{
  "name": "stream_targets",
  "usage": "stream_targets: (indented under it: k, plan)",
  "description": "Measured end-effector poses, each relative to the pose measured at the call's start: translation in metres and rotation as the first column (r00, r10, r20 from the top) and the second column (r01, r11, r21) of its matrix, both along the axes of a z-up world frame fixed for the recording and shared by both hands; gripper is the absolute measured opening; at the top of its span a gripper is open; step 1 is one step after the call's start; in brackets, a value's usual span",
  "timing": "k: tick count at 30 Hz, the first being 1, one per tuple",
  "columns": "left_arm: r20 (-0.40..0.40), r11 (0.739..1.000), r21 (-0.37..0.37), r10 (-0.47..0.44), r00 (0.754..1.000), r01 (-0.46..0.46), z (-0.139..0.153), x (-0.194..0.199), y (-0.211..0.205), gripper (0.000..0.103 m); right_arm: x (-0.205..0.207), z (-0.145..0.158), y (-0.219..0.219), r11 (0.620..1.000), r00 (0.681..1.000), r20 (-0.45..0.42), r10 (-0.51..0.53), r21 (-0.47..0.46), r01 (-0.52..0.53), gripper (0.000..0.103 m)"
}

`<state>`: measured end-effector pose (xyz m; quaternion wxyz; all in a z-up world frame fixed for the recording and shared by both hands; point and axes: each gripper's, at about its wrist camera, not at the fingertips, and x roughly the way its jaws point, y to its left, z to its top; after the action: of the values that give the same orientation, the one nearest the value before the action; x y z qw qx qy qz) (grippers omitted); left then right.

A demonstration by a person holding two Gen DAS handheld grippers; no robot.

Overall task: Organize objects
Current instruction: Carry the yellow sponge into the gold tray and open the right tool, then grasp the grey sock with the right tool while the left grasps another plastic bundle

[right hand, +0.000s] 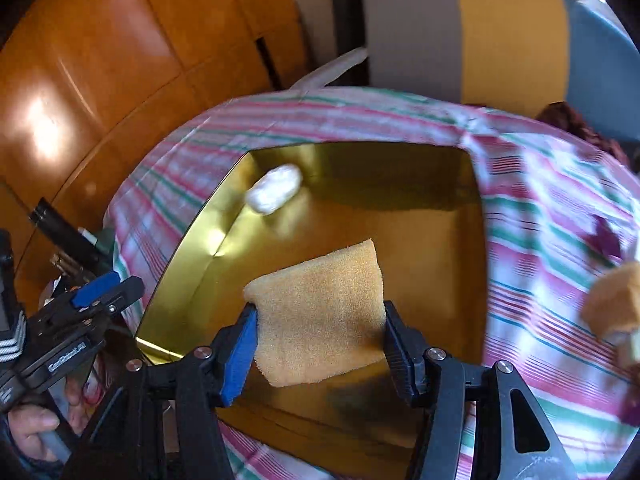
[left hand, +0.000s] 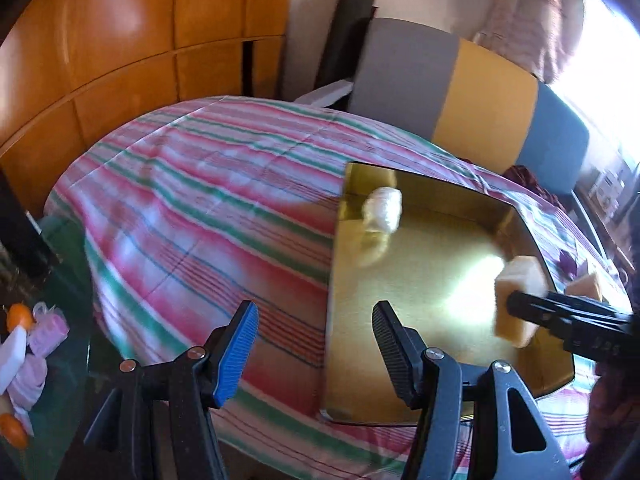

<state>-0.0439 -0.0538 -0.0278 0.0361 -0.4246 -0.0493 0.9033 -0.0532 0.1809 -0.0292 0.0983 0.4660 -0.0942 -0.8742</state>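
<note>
A gold tray (left hand: 420,276) (right hand: 440,248) lies on the striped bedspread. A white wrapped bundle (left hand: 383,209) (right hand: 274,193) sits in its far left corner. My right gripper (right hand: 318,334) is shut on a tan sponge (right hand: 320,312) and holds it above the tray; the sponge also shows in the left wrist view (left hand: 520,300). My left gripper (left hand: 316,344) is open and empty, over the tray's left edge and the bedspread. A second tan sponge (left hand: 586,286) (right hand: 612,300) lies on the bedspread right of the tray.
Striped bedspread (left hand: 200,200) covers the bed. Small pink, white and orange items (left hand: 28,340) lie on a green surface at the far left. Wooden wardrobe (left hand: 120,60) stands behind, and a grey, yellow and blue headboard (left hand: 460,92) at the back.
</note>
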Motion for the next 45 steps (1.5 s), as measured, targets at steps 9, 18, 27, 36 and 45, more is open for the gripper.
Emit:
stream_targets:
  k: [9,18,27,36,45]
  plan:
    - [0.019,0.998,0.032,0.06,0.998,-0.06,-0.007,-0.002,-0.027,0.06,-0.079,-0.025,-0.056,0.99,0.996,0.081,0.044,-0.136,-0.033,0.069]
    - [0.011,0.999,0.037,0.038,0.999,-0.039,-0.007,-0.001,-0.022,0.06,-0.076,-0.016,-0.052,0.994,0.999,0.046,0.015,-0.113,-0.01,0.08]
    - [-0.018,0.998,0.028,-0.051,0.999,0.052,0.004,0.003,0.009,0.06,-0.027,-0.001,0.013,0.993,0.997,-0.008,-0.078,-0.085,0.077,0.086]
    - [-0.055,0.974,-0.009,-0.225,0.973,0.225,0.027,0.001,0.081,0.06,0.028,0.023,0.127,0.951,0.953,-0.05,-0.299,-0.099,0.293,0.087]
    - [-0.075,0.888,-0.046,-0.461,0.884,0.458,0.046,0.005,0.191,0.06,0.111,0.035,0.296,0.772,0.771,-0.033,-0.636,-0.04,0.635,0.087]
